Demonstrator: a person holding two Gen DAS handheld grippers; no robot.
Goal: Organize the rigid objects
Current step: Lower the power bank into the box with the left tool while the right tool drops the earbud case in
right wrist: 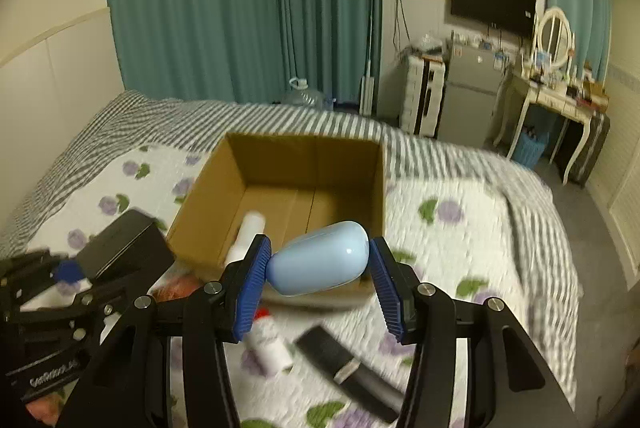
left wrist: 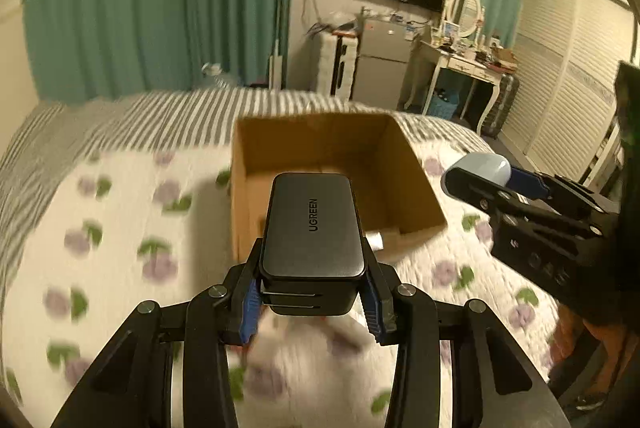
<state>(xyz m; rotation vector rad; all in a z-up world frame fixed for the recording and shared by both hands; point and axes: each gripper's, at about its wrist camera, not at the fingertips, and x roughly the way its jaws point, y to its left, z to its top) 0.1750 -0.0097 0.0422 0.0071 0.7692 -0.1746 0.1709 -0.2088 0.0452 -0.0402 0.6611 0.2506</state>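
While the left gripper (left wrist: 312, 292) squeezes it from both sides, the dark grey UGREEN charger (left wrist: 314, 226) sticks out past the blue pads (left wrist: 249, 308), with its near end between them. It is up in the air, just in front of the open cardboard box (left wrist: 416, 188), and it hides part of the box's near wall.

The pale blue egg-shaped case (right wrist: 320, 258) sits crosswise between the blue pads (right wrist: 252, 292) of the right gripper (right wrist: 320, 284). Each pad presses on one end of it, so the claw holds it tight. The case hangs over the near right corner of the box (right wrist: 224, 172). In the left wrist view this same case (left wrist: 486, 166) shows just right of the box.

Inside the box, by its near left wall, lies a white bottle (right wrist: 246, 234).

Nearer to the camera than the box, a white bottle with a red cap (right wrist: 270, 342) and a flat black thing (right wrist: 340, 360) lie on the flowered quilt (right wrist: 460, 248). They are too blurry to name better.

Under the quilt, around the box, runs a grey striped sheet (right wrist: 460, 156).

Far behind the box hang green curtains (right wrist: 240, 8). To the far right behind the box are a small grey fridge (right wrist: 472, 96), a black TV (right wrist: 492, 0) on the wall and a white dressing table (right wrist: 560, 100).
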